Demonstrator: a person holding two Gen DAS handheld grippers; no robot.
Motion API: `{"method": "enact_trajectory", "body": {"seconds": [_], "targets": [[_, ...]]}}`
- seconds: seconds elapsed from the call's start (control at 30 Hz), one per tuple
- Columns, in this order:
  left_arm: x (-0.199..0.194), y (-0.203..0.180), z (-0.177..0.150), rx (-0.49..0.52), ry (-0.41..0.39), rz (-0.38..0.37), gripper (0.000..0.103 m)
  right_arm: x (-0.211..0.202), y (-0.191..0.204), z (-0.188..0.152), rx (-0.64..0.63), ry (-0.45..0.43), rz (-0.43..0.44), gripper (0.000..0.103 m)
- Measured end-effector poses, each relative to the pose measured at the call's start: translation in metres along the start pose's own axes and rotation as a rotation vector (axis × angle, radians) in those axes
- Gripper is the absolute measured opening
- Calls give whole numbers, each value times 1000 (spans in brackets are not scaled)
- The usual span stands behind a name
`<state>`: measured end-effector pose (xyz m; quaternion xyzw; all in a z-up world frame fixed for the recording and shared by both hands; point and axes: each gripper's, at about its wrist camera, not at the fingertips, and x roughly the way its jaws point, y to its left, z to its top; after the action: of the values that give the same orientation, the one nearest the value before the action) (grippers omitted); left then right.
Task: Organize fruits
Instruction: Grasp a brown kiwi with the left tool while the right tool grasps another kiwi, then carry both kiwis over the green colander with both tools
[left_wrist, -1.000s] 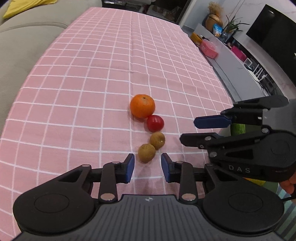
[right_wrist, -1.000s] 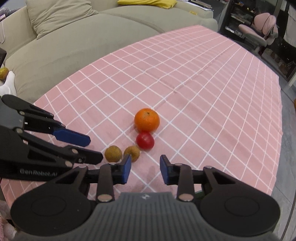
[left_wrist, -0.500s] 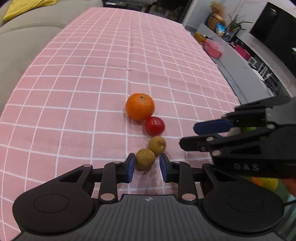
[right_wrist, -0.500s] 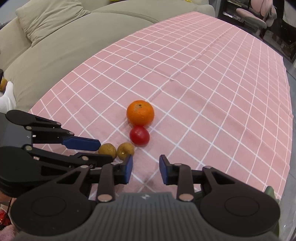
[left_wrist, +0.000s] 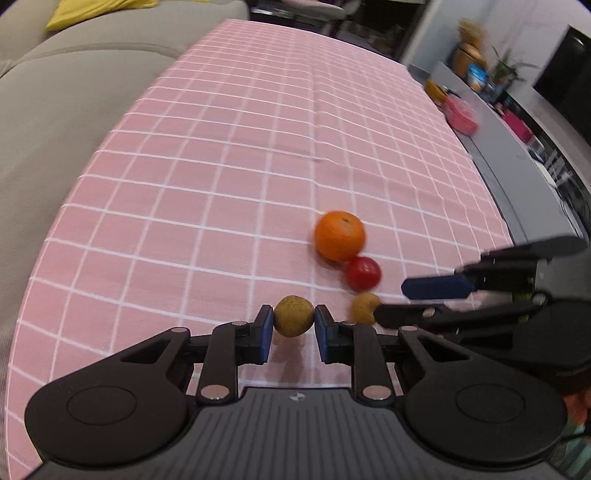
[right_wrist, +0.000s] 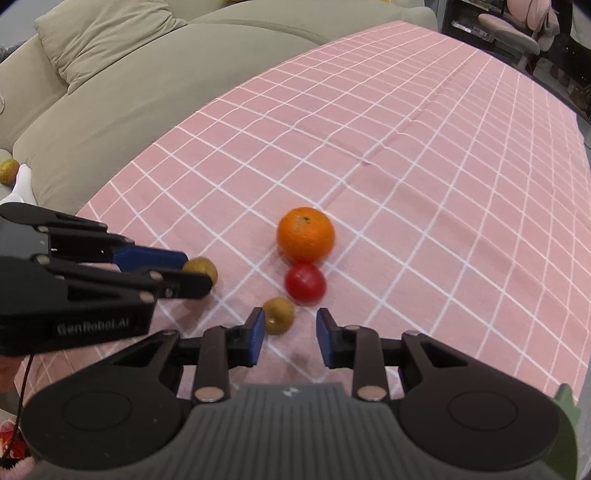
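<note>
My left gripper (left_wrist: 294, 320) is shut on a small brown fruit (left_wrist: 294, 320) and holds it left of the other fruits; it also shows in the right wrist view (right_wrist: 201, 266). An orange (left_wrist: 340, 235), a red tomato (left_wrist: 363, 273) and a second brown fruit (left_wrist: 364, 307) lie close together on the pink checked tablecloth (left_wrist: 221, 177). My right gripper (right_wrist: 289, 331) is open and empty, with the second brown fruit (right_wrist: 279, 315) just beyond its left finger and the tomato (right_wrist: 305, 283) and orange (right_wrist: 306, 234) farther on.
A beige sofa (right_wrist: 122, 85) runs along the table's left side. A grey sideboard (left_wrist: 517, 155) with pink boxes stands to the right. A brown fruit (right_wrist: 8, 170) lies off the table at the far left of the right wrist view.
My left gripper closed on the nearest brown fruit and carried it to the left, away from the row. My right gripper moved closer to the remaining fruits.
</note>
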<state>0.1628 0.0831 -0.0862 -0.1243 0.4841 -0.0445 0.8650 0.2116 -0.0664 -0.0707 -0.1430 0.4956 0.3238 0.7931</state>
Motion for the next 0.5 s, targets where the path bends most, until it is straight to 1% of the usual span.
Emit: {"method": "enact_trajectory", "body": {"seconds": [0.37,0.43,0.5], "targets": [[-4,5,2,-35,-1,1,26,21,12,6,0,59,-24,27],[-5,3,2,-30,-5,-6,26,22,12,4,10,59,-22,22],[-7,0,3,-23,-8,-8,26,22,13,3,13,56,-25,20]]}}
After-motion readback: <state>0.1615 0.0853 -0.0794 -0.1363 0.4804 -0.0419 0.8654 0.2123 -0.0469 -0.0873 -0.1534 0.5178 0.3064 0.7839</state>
